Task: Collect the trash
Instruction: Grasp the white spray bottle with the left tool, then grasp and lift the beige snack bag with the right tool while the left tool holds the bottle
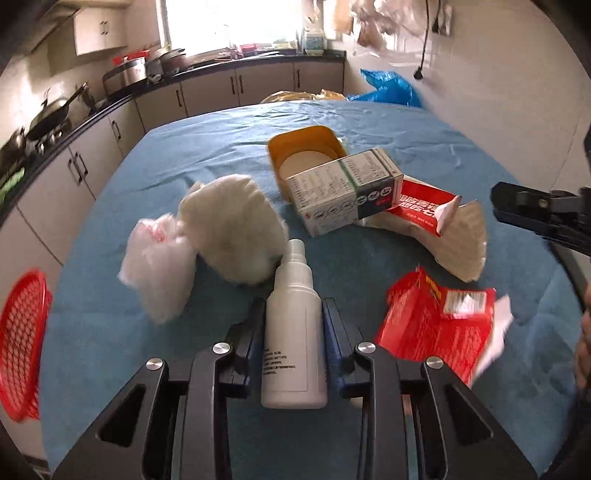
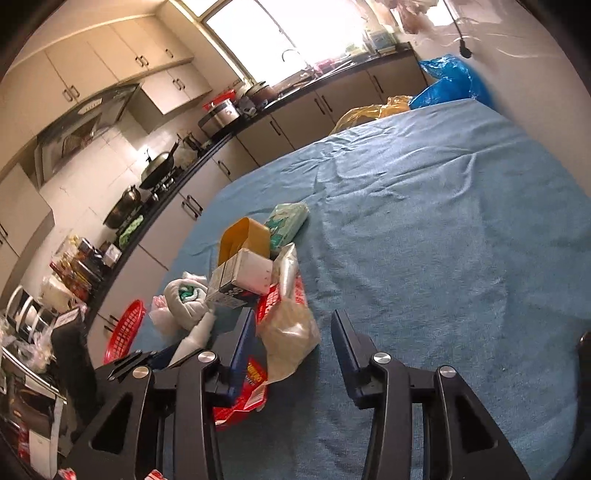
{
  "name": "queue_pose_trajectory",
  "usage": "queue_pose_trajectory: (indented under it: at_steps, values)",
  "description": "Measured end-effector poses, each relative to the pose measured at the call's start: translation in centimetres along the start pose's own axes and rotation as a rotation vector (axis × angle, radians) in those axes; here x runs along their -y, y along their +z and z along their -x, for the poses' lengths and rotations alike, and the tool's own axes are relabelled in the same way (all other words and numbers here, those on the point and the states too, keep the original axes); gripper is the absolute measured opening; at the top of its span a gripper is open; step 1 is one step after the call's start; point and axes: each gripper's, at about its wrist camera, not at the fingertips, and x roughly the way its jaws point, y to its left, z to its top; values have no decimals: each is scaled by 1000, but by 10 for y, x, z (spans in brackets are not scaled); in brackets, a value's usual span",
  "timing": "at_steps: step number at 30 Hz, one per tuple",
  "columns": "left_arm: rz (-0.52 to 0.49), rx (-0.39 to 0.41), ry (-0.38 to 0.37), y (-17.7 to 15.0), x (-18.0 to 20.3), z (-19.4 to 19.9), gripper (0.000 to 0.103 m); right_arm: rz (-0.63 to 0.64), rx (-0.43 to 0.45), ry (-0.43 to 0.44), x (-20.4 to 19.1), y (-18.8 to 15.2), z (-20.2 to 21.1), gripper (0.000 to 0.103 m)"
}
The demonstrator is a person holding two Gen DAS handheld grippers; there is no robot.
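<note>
Left hand-held gripper clamps the white spray bottle; right hand-held gripper released. Beside the bottle, wrappers and carton remain uncollected.

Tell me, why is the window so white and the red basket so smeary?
Left wrist view: the window is blown out by daylight, and the red basket at the edge is blurred. Right wrist view: the window glares too, and the cabinets bend from the fisheye.
</note>
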Motion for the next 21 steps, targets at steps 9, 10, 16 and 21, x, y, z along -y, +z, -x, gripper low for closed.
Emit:
queue_pose_trajectory:
  at_steps: [9,10,16,21]
  values:
    - [149,66,-88,-16,-38,22,29,174,-173,-142,-31,26,-56,47]
    - [158,74,-97,-17,-40,24,29,171,-188,-132,-30,25,-61,47]
    - [161,115,-115,-20,-42,32,29,202,-180,-113,-31,10,-69,36]
    - [152,168,-96,-21,-40,42,29,176,-77,-125,-26,12,-48,31]
